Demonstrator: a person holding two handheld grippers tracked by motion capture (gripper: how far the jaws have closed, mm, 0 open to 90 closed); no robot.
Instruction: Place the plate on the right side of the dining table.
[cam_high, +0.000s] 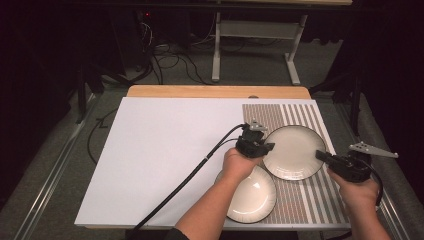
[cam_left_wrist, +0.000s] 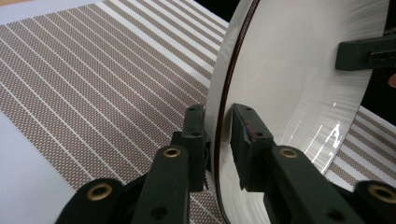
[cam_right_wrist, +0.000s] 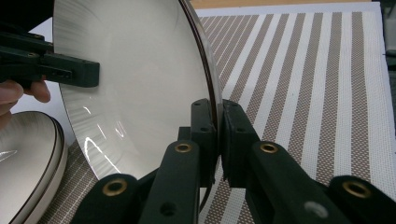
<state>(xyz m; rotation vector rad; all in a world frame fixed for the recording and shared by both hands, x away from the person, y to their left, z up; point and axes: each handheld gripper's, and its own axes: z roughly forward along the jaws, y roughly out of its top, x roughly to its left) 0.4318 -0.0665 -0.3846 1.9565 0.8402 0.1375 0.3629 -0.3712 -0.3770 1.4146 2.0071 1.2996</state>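
Note:
A cream plate with a dark rim (cam_high: 292, 150) lies over a striped mat (cam_high: 300, 117). My left gripper (cam_high: 267, 146) is shut on its left rim, and my right gripper (cam_high: 320, 155) is shut on its right rim. The left gripper view has the plate (cam_left_wrist: 289, 93) edge-on, its rim pinched between the jaws of my left gripper (cam_left_wrist: 218, 126). Across the plate (cam_right_wrist: 140, 84), the right gripper (cam_right_wrist: 217, 116) clamps the opposite rim. A second plate (cam_high: 252, 195) rests on the mat's near left corner, partly under the left hand.
A white board (cam_high: 165, 150) covers the wooden table (cam_high: 215, 91), bare on its left half. The left gripper's cable (cam_high: 190, 175) trails across it to the front edge. Beyond the table stand a metal frame (cam_high: 217, 45) and floor cables.

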